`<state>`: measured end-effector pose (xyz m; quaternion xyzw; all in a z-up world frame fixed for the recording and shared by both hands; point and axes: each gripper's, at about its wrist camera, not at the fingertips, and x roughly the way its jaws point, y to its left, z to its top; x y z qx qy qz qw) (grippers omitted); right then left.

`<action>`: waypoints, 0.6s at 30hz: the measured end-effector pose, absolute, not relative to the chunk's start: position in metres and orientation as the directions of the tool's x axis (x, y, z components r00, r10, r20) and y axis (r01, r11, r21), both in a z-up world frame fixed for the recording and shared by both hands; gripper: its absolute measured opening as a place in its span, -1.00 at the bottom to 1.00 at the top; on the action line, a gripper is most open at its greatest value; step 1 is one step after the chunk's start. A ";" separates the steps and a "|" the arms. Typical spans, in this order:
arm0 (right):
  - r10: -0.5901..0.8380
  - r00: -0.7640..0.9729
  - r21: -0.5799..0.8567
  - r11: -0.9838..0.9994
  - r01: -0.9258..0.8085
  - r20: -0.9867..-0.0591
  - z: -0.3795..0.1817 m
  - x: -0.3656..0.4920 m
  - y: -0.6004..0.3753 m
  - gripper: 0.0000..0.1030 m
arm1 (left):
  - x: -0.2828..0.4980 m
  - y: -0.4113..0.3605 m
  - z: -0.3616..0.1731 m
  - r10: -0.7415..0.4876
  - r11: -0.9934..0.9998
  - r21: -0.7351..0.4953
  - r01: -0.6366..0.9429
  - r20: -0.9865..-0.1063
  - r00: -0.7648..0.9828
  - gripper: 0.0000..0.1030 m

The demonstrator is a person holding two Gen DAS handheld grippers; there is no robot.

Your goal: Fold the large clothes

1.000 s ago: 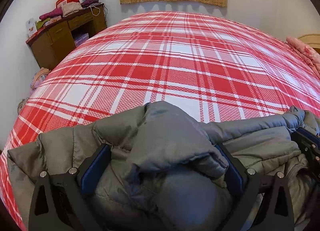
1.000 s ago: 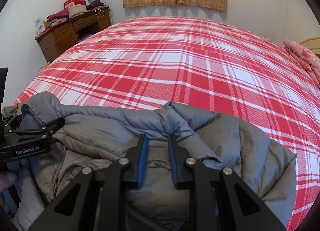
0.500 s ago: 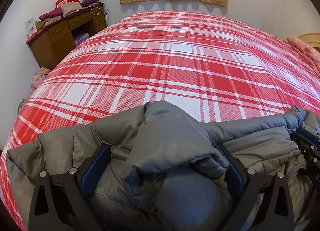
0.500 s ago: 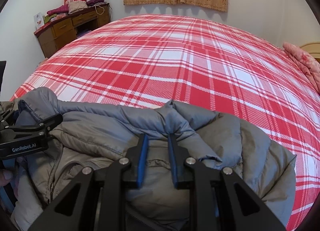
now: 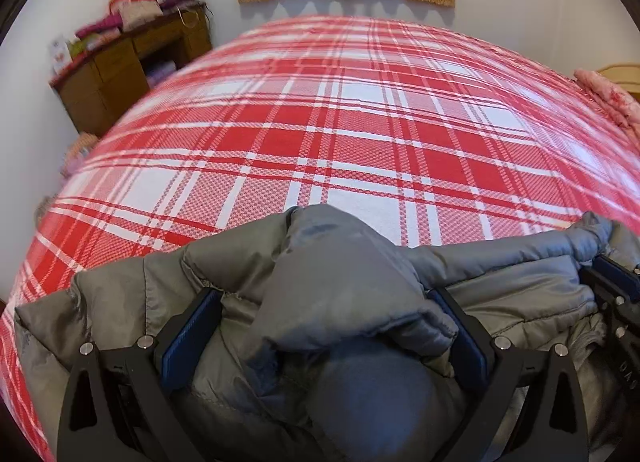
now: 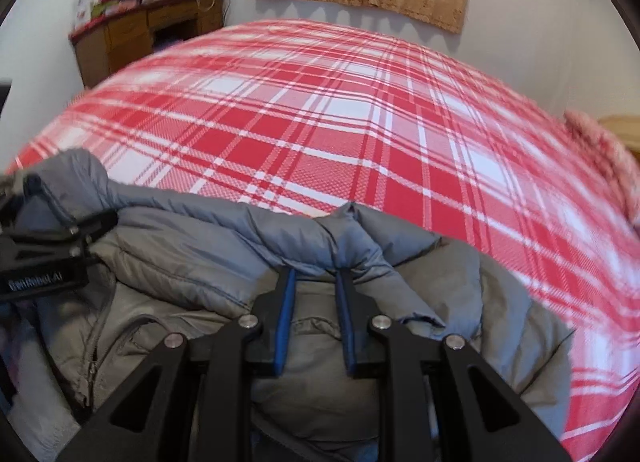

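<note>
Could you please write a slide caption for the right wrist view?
Right tongs pinching a fold of the grey puffer jacket on the red plaid bedspread.

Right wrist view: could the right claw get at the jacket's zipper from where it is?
Probably yes. The zipper lies exposed on the grey jacket, nothing covering it. But the right claw is pinching a jacket fold and would have to release it first.

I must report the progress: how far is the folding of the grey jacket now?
Early to middle stage. Done: the jacket lies bunched at the near edge of the bed. In hand: the left gripper straddles a puffy fold; the right gripper pinches the top edge. Left: flattening it and making neat folds.
</note>
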<state>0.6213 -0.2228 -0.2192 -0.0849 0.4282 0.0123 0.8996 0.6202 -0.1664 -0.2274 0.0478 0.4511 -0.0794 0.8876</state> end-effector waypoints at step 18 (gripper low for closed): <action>0.031 0.607 -0.003 0.998 -0.055 -0.794 -0.186 0.329 -0.340 0.51 | 0.321 0.000 -0.162 -0.138 0.981 -0.007 0.195 -0.731 0.668 0.98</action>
